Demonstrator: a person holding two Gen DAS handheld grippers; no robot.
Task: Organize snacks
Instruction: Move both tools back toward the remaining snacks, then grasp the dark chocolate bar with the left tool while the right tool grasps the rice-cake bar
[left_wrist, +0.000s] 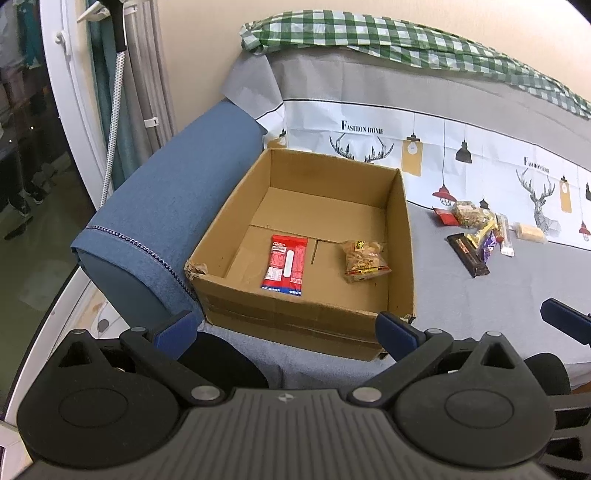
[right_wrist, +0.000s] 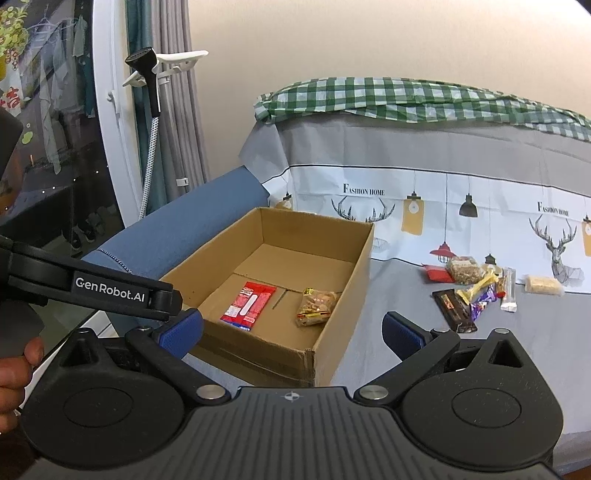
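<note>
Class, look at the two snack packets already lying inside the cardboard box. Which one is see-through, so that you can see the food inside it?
The clear bag of brown snack pieces, toward the box's right side. The flat red packet beside it is opaque, printed wrapper.

Cardboard box (left_wrist: 303, 236) sits ahead of left gripper (left_wrist: 288, 328), on covered surface (left_wrist: 480, 314), its left side against bolster (left_wrist: 166, 221). In box: flat packet (left_wrist: 286, 265) left, snack bag (left_wrist: 365, 260) right, apart (both near front wall). From right gripper (right_wrist: 291, 328), box lies ahead-left; loose snack pile (right_wrist: 472, 288) ahead-right, well apart from box. Single wrapped piece (right_wrist: 543, 285) just right of pile. Printed cloth (right_wrist: 424, 206) hangs behind box and pile; checked cloth (right_wrist: 406, 96) on top behind it.
</note>
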